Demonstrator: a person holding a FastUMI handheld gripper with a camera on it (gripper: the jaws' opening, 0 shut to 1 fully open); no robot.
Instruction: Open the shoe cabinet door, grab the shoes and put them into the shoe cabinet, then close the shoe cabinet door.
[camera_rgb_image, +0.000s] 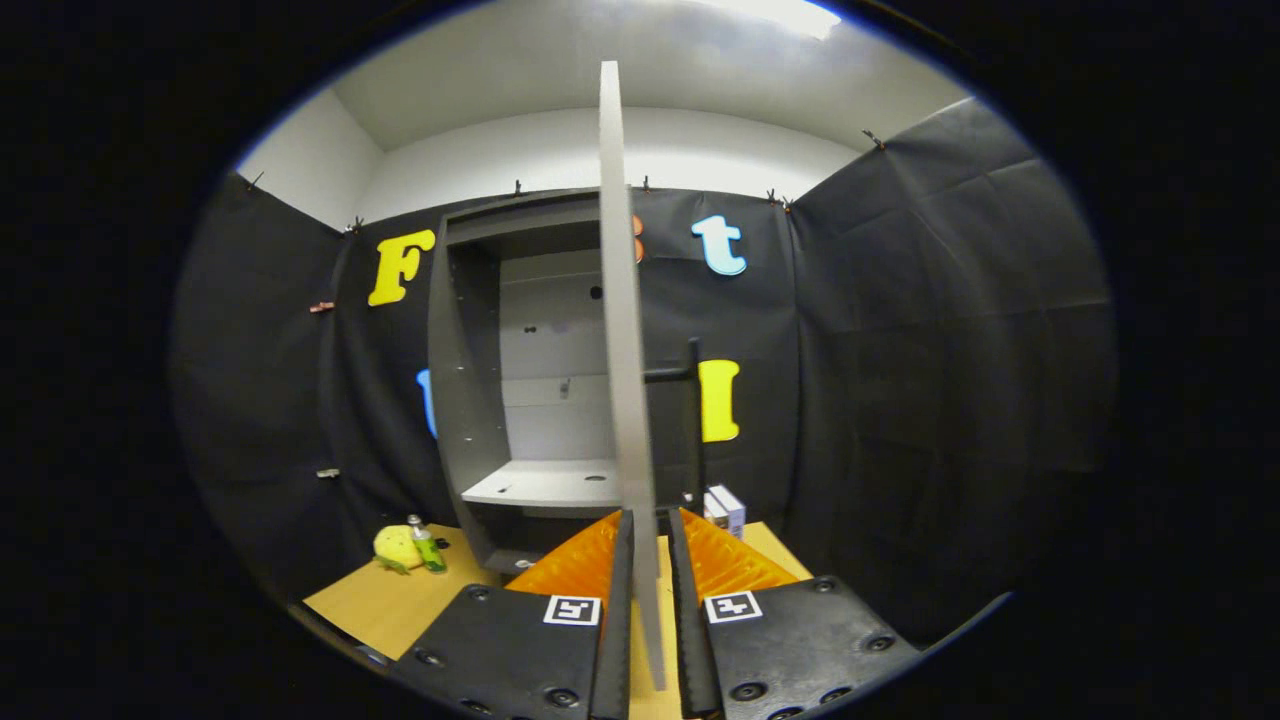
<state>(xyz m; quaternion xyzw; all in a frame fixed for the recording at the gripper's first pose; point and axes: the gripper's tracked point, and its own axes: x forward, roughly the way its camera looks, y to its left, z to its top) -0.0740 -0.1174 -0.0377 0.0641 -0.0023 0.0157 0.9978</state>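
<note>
while the tongs (650, 560) pinch its thin flat door (625, 380) edge-on, the boxy grey cabinet (470, 400) gapes.

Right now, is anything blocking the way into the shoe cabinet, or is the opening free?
Nothing visible blocks it. The cabinet door is swung out edge-on, its lower edge between the gripper jaws. The shelf inside holds nothing I can see. A small bottle stands left of the cabinet.
</note>
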